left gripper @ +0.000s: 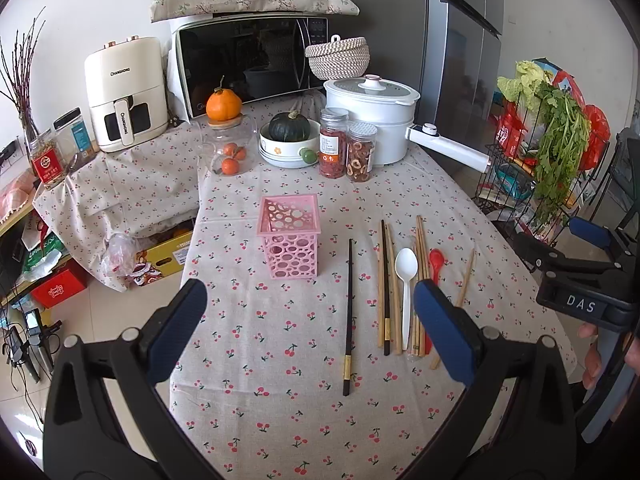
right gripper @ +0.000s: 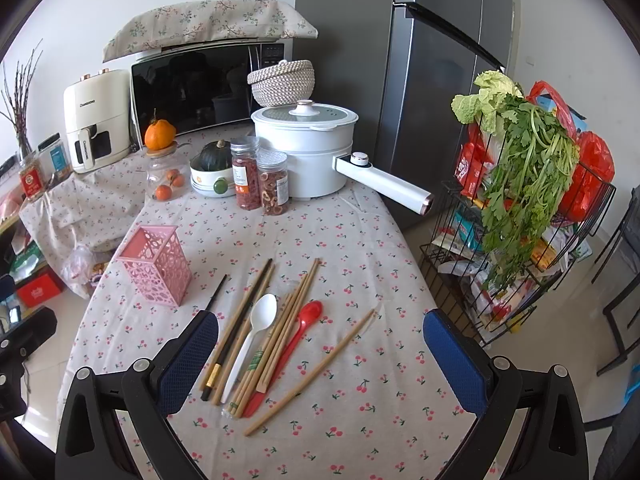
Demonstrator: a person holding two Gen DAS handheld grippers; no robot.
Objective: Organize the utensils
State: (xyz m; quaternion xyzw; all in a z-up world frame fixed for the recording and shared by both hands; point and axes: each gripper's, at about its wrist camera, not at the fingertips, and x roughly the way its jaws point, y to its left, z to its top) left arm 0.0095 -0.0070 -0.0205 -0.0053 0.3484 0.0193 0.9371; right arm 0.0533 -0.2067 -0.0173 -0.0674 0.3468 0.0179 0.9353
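A pink perforated utensil holder point(left gripper: 290, 236) point(right gripper: 154, 266) stands upright and looks empty on the cherry-print tablecloth point(left gripper: 280, 360). To its right lie a lone black chopstick point(left gripper: 349, 316) point(right gripper: 218, 288), several wooden chopsticks point(left gripper: 394, 292) point(right gripper: 288, 328) with a second black one, a white spoon point(left gripper: 406, 276) point(right gripper: 256, 336), a red spoon point(left gripper: 435, 262) point(right gripper: 298, 336) and a stray wooden chopstick point(left gripper: 464, 284) point(right gripper: 316, 368). My left gripper point(left gripper: 310, 324) is open and empty above the table, in front of the holder. My right gripper point(right gripper: 320, 360) is open and empty above the utensil pile; it also shows in the left wrist view point(left gripper: 588, 272).
At the back stand a white electric pot point(left gripper: 372, 120) with a long handle point(right gripper: 384, 186), two spice jars point(left gripper: 348, 150), a bowl with a squash point(left gripper: 286, 140), a glass jar of oranges point(left gripper: 230, 148), a microwave point(left gripper: 248, 60) and an air fryer point(left gripper: 126, 94). A wire rack with greens point(right gripper: 520, 220) stands right of the table.
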